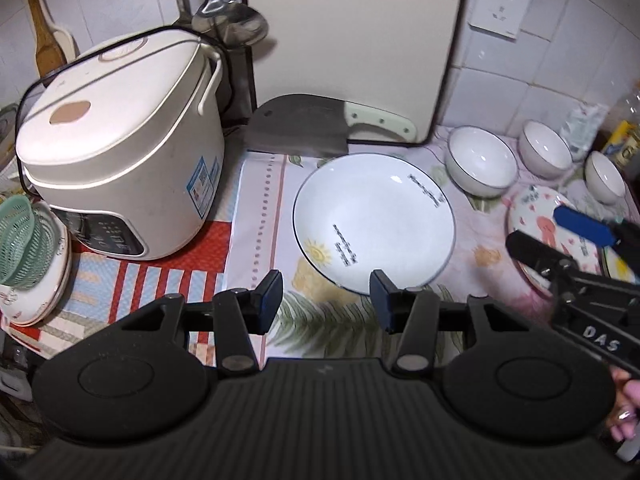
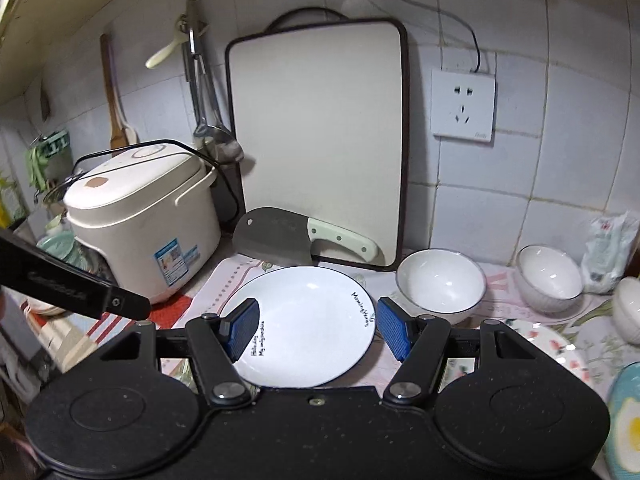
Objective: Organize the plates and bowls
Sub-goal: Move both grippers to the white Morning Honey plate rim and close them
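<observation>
A white plate with a dark rim (image 1: 374, 220) (image 2: 304, 328) lies flat on the counter cloth in front of both grippers. My left gripper (image 1: 326, 300) is open and empty, just short of the plate's near edge. My right gripper (image 2: 318, 330) is open and empty, hovering above the plate; it also shows in the left wrist view (image 1: 560, 236) over a pink patterned plate (image 1: 540, 208). Three white bowls (image 1: 482, 162) (image 1: 546, 148) (image 1: 604, 176) stand at the right; two show well in the right wrist view (image 2: 440, 284) (image 2: 550, 276). A plate with an egg picture (image 2: 628, 420) lies at the far right.
A rice cooker (image 1: 120, 148) stands at the left, with stacked dishes and a green basket (image 1: 20, 252) beside it. A cleaver (image 1: 296, 128) leans on a cutting board (image 2: 320, 140) against the tiled wall. Ladles (image 2: 216, 140) hang above. Packets (image 2: 608, 252) sit at the far right.
</observation>
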Available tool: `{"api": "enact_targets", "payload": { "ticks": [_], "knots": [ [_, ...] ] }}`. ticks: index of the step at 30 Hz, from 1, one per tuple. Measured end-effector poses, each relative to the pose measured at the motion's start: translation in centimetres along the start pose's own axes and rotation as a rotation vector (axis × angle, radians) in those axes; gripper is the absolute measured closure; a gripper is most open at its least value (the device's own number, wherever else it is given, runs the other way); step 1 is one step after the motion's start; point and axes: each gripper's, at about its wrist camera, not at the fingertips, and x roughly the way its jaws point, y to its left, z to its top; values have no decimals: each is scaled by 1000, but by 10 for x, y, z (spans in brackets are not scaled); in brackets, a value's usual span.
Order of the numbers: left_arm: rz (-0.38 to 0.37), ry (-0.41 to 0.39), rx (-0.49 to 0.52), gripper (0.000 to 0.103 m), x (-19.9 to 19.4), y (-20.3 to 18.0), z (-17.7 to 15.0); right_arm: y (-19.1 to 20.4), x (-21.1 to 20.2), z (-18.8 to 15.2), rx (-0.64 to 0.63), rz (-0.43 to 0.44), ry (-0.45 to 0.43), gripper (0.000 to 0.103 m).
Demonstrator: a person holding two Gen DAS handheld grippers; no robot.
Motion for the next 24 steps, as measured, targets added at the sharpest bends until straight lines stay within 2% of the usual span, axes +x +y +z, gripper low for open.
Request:
{"api": "enact_targets", "payload": {
  "ticks": [4,7,11,15,22,24],
  "knots": [
    [26,-27,-19,56,28,5,-4,-1,29,-14,12,-10,7,34],
    [11,-31,-27,56,51,7,-5,-9,50,-25,43,-8,32,34],
    [-10,-8,-73,56,81,12,-5,-23,75,-40,119,-17,80,34],
    [-20,52,-44,56,107,9,-6,-43,93,-49,227,2,129,34],
    [-39,98,-57,56,136,9,-11,-50,114,-57,254,24,160,34],
    [-33,106,-78,56,144,13,-12,-50,119,-59,273,34,166,38]
  ]
}}
